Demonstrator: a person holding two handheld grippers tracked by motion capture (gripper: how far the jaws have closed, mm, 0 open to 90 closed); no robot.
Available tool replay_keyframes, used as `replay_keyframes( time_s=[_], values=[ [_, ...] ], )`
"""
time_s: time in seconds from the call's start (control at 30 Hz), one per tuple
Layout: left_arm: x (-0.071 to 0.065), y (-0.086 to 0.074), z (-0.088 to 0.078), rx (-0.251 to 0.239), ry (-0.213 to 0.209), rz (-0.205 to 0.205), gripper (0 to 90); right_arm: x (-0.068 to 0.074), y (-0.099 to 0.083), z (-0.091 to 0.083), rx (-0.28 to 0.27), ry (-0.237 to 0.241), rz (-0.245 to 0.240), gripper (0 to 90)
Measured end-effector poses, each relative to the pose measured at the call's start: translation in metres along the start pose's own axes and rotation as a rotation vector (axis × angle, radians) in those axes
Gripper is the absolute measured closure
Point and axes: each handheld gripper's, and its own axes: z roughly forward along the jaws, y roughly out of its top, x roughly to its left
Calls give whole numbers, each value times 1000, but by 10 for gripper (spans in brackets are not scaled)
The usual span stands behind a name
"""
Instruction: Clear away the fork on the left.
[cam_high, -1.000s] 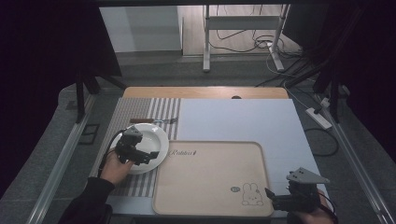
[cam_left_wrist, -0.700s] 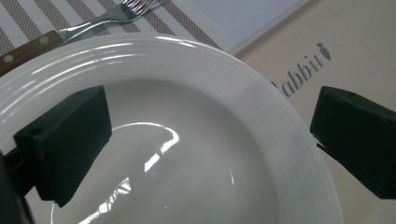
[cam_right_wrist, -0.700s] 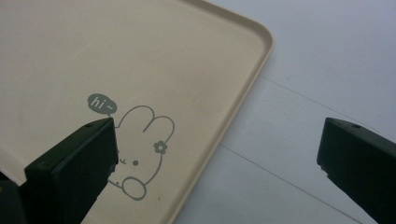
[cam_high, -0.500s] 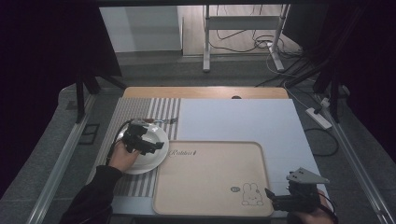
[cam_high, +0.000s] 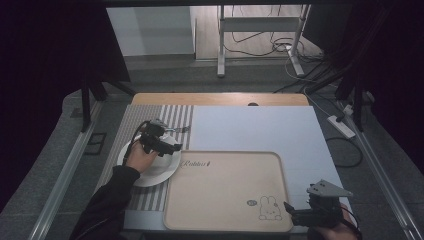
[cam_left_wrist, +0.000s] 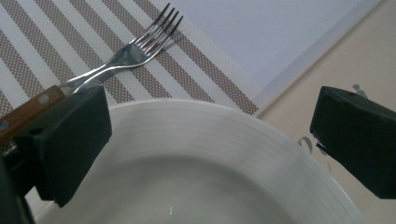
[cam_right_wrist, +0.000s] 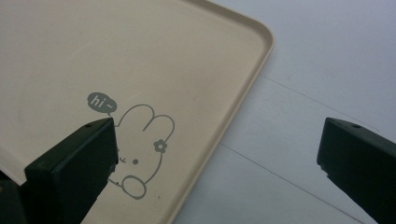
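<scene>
striped placemat (cam_high: 150, 117), left part of table | pale blue-white mat (cam_high: 255, 127), beside it on the right | power strip (cam_high: 341, 126) on floor, right of table | cables (cam_high: 260, 47) on floor beyond table | metal stand legs (cam_high: 220, 40)

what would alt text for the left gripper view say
Two open black jaws of the left gripper hover over a white plate. Beyond its rim, a wooden-handled fork lies on a striped placemat.
</scene>
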Motion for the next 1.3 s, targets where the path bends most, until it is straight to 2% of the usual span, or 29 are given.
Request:
replay_keyframes(
  time_s=[0.47,0.63,0.7,0.73,0.8,0.87,0.93,0.97,1.03,1.07,1.1,1.13,1.17,1.2,1.3],
  values=[
    [11,19,25,42,10,-6,1,0,0,0,2,2,0,0],
    [19,25,31,55,-2,-14,1,0,0,0,2,3,0,0],
    [22,27,33,71,17,-9,22,0,0,0,1,4,0,0],
    [26,29,32,81,40,4,47,0,0,0,1,4,0,0],
    [29,30,32,87,48,4,77,0,0,0,1,4,-1,0],
    [35,31,30,88,54,-5,152,0,0,0,1,4,-1,0],
    [44,32,28,90,55,-16,279,0,0,0,1,4,-1,0],
    [48,32,27,95,71,-21,331,0,0,0,2,4,-1,0],
    [56,31,24,109,76,-21,500,0,0,0,2,4,-1,0],
    [60,31,23,115,82,-26,543,0,0,0,2,5,-1,0],
    [65,31,21,121,69,-32,597,0,0,0,3,6,-2,0],
    [70,30,19,120,58,-36,679,0,-1,0,3,8,-4,0],
    [75,30,17,128,57,-42,811,0,-1,0,5,9,-5,0],
    [79,29,16,136,64,-47,873,0,0,0,6,9,-5,0],
    [95,27,14,170,81,-74,889,0,0,0,6,9,-5,0]
  ],
)
